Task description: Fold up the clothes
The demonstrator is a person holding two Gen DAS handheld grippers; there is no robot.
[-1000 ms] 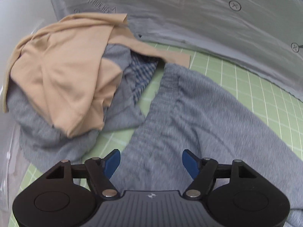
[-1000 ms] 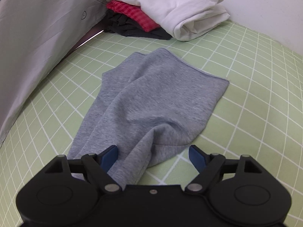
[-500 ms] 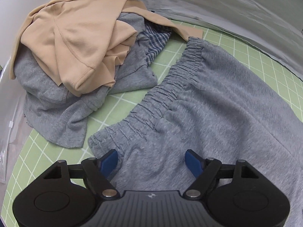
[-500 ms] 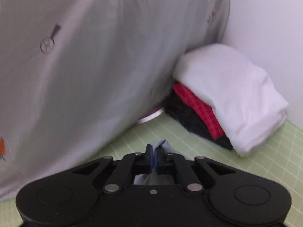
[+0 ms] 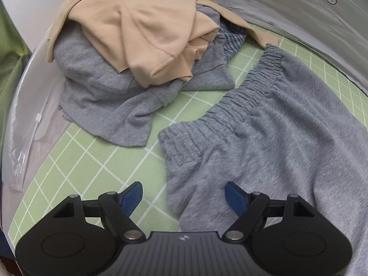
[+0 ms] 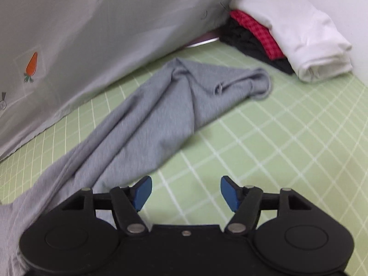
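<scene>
We see the grey jersey sweatpants (image 5: 287, 124) spread across the green mat with its white grid lines (image 5: 92, 161), their gathered elastic waistband (image 5: 230, 101) running diagonally in the left wrist view. Our left gripper (image 5: 184, 195) hangs over the corner of the pants below the waistband, its blue-padded jaws standing wide; the cloth lies under and between them, yet the pads do not press on it. Beyond the waistband sits a heap of unfolded laundry: a tan knit top (image 5: 147, 23) over a grey garment (image 5: 99, 92), with a bit of blue checked cloth (image 5: 232, 39) showing beside it.

In the right wrist view the leg end of the pants (image 6: 174, 105) lies rumpled on the mat, twisted toward the folded pile. Our right gripper (image 6: 186, 193) is opening over bare mat just beside the cloth, and holds nothing. Farther back stands a folded stack: a white garment (image 6: 299, 30) over red checked cloth (image 6: 255, 34) and black cloth (image 6: 248, 43). A pale grey sheet bearing a small orange carrot print (image 6: 31, 64) hangs along the mat's far edge.
</scene>
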